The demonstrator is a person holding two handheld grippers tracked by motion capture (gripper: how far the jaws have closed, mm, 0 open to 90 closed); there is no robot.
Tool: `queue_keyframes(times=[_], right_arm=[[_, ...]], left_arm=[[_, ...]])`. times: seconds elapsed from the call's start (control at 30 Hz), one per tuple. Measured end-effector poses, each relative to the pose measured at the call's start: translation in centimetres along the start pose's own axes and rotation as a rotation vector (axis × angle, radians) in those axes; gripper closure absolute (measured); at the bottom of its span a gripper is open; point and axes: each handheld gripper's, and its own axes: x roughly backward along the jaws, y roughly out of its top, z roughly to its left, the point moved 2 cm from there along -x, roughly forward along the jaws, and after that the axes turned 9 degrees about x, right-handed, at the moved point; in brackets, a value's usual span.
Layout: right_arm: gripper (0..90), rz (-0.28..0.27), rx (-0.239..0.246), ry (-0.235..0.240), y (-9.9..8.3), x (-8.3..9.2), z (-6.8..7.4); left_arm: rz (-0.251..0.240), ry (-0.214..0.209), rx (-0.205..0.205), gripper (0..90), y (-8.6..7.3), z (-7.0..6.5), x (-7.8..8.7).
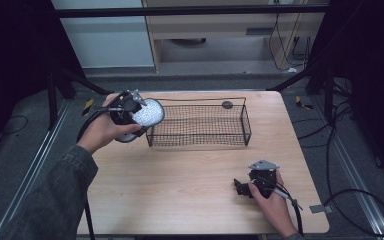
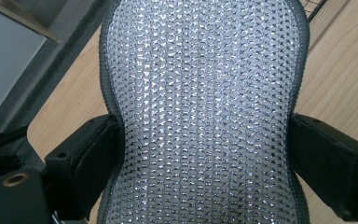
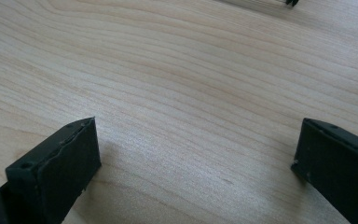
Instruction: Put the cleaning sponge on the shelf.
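While the left claw (image 1: 136, 116) pinches the sequinned shoe insole (image 1: 147, 113) near the worktop's far-left corner, ready for the wire basket (image 1: 198, 125), the right claw (image 1: 239, 187) rests wide, empty.

Left claw (image 1: 139, 119) clamped, right claw (image 1: 238, 187) agape.

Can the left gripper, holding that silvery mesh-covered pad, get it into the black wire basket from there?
Probably yes. The left gripper holds the silvery mesh-covered pad beside the black wire basket, whose top is open, with nothing between them.
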Motion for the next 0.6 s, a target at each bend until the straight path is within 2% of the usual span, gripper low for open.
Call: queue_keyframes(times=[0.3,0.43,0.53,0.6], right_arm=[[0.4,0.0,0.0,0.0,0.0,0.0,0.0],[0.4,0.0,0.0,0.0,0.0,0.0,0.0],[0.4,0.0,-0.001,0.0,0.0,0.0,0.0],[0.4,0.002,0.001,-0.002,0.0,0.0,0.0]], left_arm=[[0.011,0.006,-0.033,9.5,2.3,-0.2,-1.6],[0.014,0.0,-0.066,9.5,3.1,-0.7,-2.5],[0.009,-0.006,-0.109,9.5,3.9,-1.1,-3.3],[0.009,-0.006,-0.119,9.5,4.2,-1.1,-3.5]])
